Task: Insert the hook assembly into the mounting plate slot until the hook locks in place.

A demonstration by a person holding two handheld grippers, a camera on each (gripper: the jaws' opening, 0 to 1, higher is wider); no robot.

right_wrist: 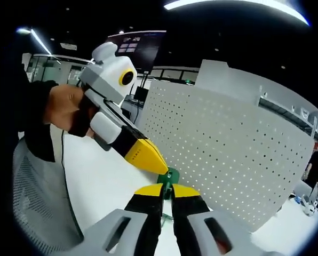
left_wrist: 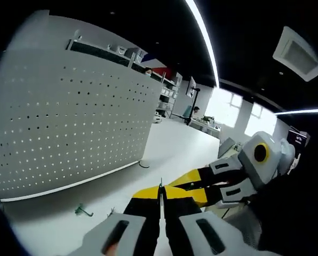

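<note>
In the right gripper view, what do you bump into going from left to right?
Grey mesh chair back → person's hand → left hand-held gripper holding small green hook piece → white perforated pegboard panel

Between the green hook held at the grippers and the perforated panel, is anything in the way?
Nothing visible blocks it. The green hook sits at the tips of the right gripper and left gripper, with only open white tabletop before the perforated panel.

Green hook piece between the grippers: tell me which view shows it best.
The right gripper view. The green hook piece sits centred, pinched at the tips of the right gripper, with the left gripper touching it. In the left gripper view, the closed yellow tips of the left gripper hide it.
</note>
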